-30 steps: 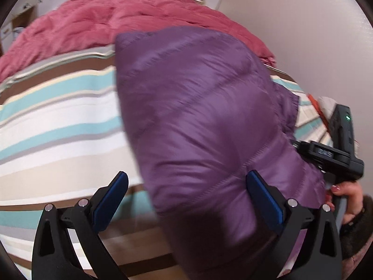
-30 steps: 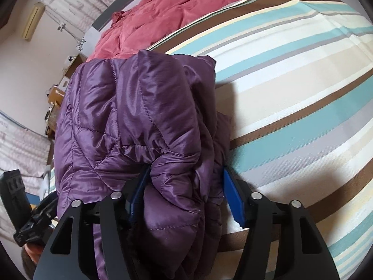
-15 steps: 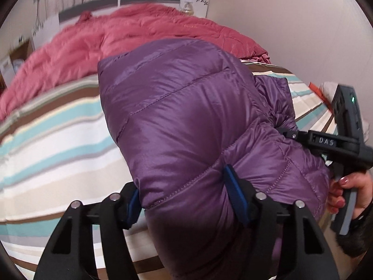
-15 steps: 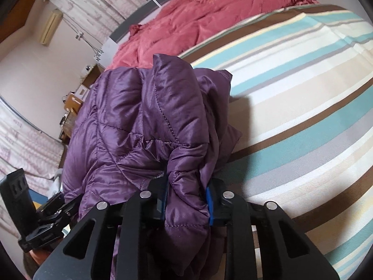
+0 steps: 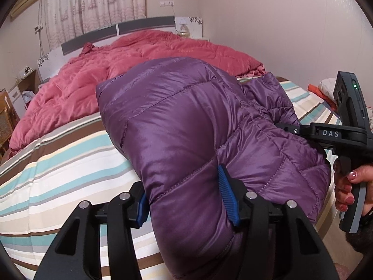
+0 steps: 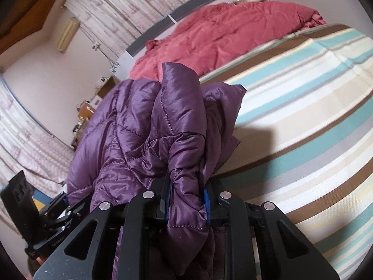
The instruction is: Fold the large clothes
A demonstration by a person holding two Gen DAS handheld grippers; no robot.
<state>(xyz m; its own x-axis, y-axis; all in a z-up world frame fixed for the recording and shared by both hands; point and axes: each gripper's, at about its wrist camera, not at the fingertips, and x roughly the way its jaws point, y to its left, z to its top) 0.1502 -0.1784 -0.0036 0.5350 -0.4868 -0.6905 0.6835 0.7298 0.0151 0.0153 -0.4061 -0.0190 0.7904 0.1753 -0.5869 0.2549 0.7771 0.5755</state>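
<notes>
Both pairs of jaws pinch the purple quilted jacket (image 5: 186, 126) and are closing further on it. Left gripper (image 5: 186, 200) has a thick padded fold wedged between its blue pads (image 5: 227, 198), the fabric bulging above and hanging below them. Right gripper (image 6: 187, 200) squeezes a narrower bunched ridge of the same jacket. Between the two grips the garment sags over the striped bedspread (image 5: 58, 163), with a red comforter (image 5: 144, 58) behind
</notes>
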